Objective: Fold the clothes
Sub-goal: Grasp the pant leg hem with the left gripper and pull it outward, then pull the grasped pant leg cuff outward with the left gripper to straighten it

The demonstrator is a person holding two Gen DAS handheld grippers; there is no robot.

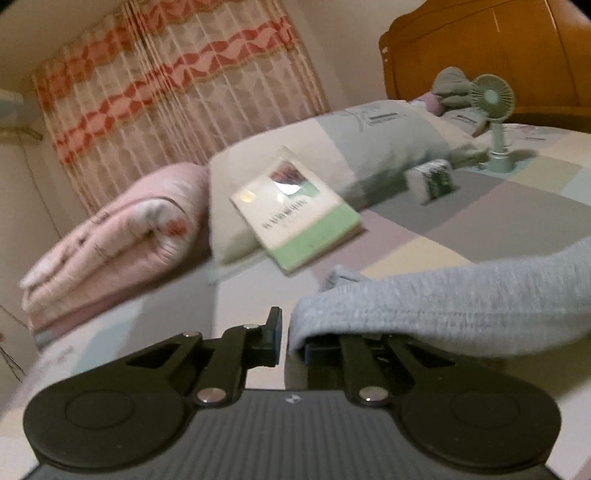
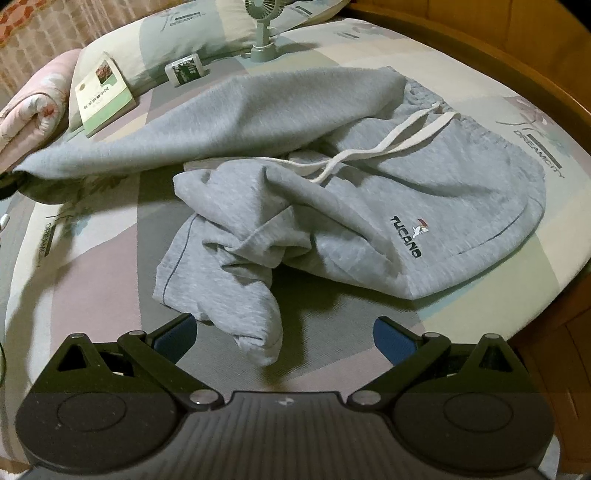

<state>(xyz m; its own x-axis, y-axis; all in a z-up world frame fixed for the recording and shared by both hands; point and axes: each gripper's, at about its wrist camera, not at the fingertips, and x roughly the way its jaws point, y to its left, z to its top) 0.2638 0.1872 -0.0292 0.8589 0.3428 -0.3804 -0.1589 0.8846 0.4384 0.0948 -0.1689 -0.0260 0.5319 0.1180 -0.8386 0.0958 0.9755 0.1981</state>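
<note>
— Left wrist view, item one: our left gripper [image 1: 282, 341] is clamped on a leg end of the grey sweatpants [image 2: 332, 192], raising it to straighten the leg.

— Item two: our right gripper [image 2: 284, 334] gapes wide, holding nothing, above the crumpled leg on the bed [image 2: 92, 258].

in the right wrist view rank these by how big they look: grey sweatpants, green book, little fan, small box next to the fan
1. grey sweatpants, by far the largest
2. green book
3. little fan, partly cut off at the top edge
4. small box

The fan and box look close in size, and both lie farthest from the camera, so their order is unsure.
</note>
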